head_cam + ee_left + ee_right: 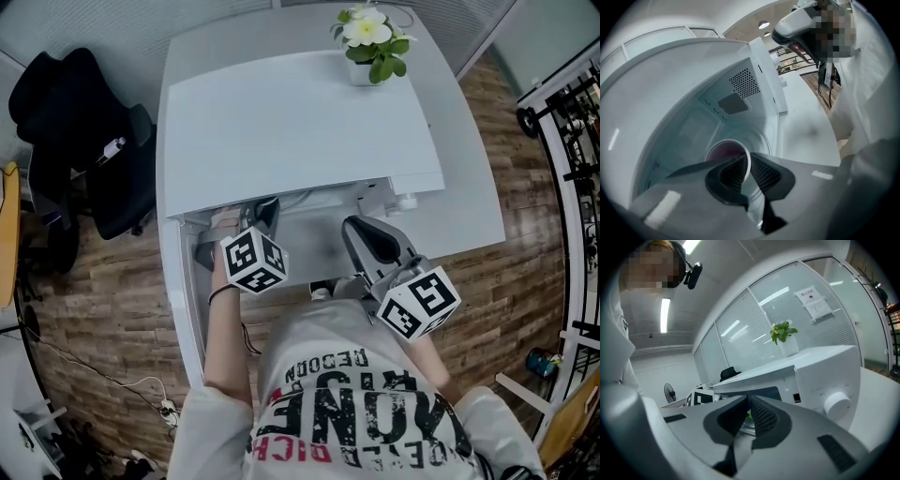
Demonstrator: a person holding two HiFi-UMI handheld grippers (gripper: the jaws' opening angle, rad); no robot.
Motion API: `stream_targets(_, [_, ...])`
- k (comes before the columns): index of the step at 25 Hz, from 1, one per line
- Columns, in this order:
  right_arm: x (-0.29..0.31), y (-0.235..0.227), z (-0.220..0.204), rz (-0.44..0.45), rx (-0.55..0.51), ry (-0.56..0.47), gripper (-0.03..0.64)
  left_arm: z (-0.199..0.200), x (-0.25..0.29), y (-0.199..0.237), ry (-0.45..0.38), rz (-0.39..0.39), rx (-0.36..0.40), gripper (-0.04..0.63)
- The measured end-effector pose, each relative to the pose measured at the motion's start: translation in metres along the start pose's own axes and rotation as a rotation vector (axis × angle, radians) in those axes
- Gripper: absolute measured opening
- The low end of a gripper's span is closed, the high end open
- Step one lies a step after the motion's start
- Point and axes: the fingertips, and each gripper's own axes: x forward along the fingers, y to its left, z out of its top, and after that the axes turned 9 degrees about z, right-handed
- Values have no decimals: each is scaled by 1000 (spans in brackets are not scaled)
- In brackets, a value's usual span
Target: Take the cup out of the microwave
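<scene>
- Head view: the microwave (pixel 300 122) sits on the white desk (pixel 469 216) with a plant (pixel 373 37) on top. The left tool (pixel 251 214) reaches in under the front edge on the left side, so I take it the door is open. The cup is not visible from here because the microwave top covers it. The right tool (pixel 361 230) hangs outside, in front of the right part of the microwave, well apart from the opening.
- Left gripper view: I'm looking into the white cavity (pixel 693 117). The cup (pixel 726 152) stands upright on the cavity floor, white outside and dark inside. Its near rim wall runs between the pads of the left tool (pixel 749 171), one pad inside the cup and one outside. The pads look pinched onto the wall, so I read this as clamped on the cup. The wide-angle distortion makes that contact a bit hard to confirm.
- Right gripper view: the right tool (pixel 748 417) has its jaws together with nothing between them. It faces the microwave front, with the knob (pixel 837 404) off to the right and the plant above. No cup shows in this view.
- Progress, as I judge it:
  - Done: the reach into the cavity and the grip on the rim.
  - Left: lift the cup clear of the floor, draw it out through the opening without tipping it, and set it on the desk.
  - The cup is fully inside the cavity, so the extraction itself hasn't started.
  - A rim pinch on one wall is a thin hold, so I'd pull it out slow and level.
</scene>
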Motion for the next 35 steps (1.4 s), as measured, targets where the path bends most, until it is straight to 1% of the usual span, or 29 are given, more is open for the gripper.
stream_targets(2, [0, 0, -1, -4, 3, 2, 31, 2, -2, 0, -11, -11, -16, 40])
stream_targets(6, [0, 0, -1, -8, 1, 6, 31, 5, -9, 1, -25, -21, -9, 38])
stream_targets(10, [0, 3, -2, -3, 2, 9, 31, 7, -17, 2, -37, -20, -21, 38])
stream_targets(16, [0, 5, -7, 0, 9, 15, 31, 14, -30, -1, -65, -26, -59, 38])
stream_targets(25, [-5, 8, -10, 5, 27, 15, 31, 24, -45, -5, -68, -23, -79, 38])
stream_targets(35, [-13, 11, -14, 49, 31, 34, 31, 30, -60, -7, -54, 3, -107, 38])
